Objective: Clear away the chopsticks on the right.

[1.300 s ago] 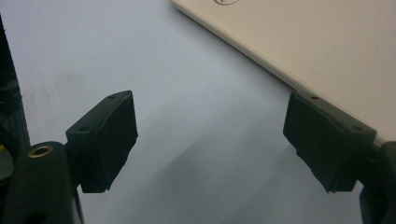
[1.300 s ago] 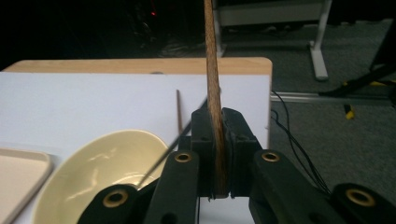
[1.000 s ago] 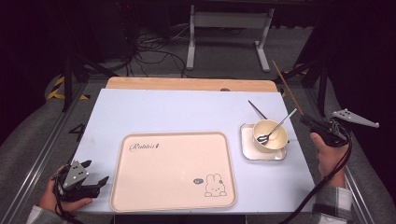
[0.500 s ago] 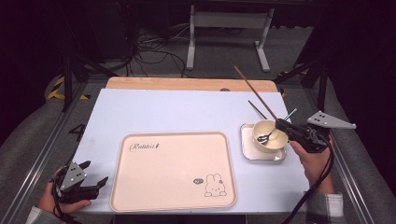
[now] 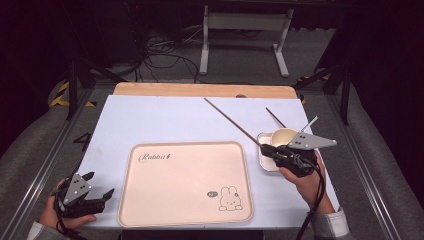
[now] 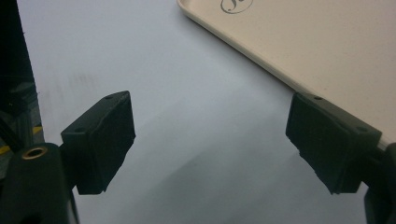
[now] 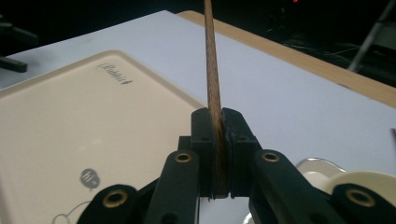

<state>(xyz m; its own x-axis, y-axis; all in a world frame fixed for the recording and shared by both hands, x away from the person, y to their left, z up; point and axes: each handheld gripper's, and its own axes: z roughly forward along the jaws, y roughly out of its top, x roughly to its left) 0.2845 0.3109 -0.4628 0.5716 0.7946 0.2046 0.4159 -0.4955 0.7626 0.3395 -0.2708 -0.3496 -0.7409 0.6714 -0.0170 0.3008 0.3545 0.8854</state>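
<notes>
One chopstick now nearer tray

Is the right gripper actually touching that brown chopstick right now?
Touching. In the right gripper view, the right gripper has both black jaws pressed flat against the chopstick, which rises between them with no gap.

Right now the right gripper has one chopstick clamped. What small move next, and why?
Probably carry the chopstick a little further left over the tray and lower it. The right gripper is shut on it beside the bowl, above the tray's right edge; the left gripper waits open.
</notes>
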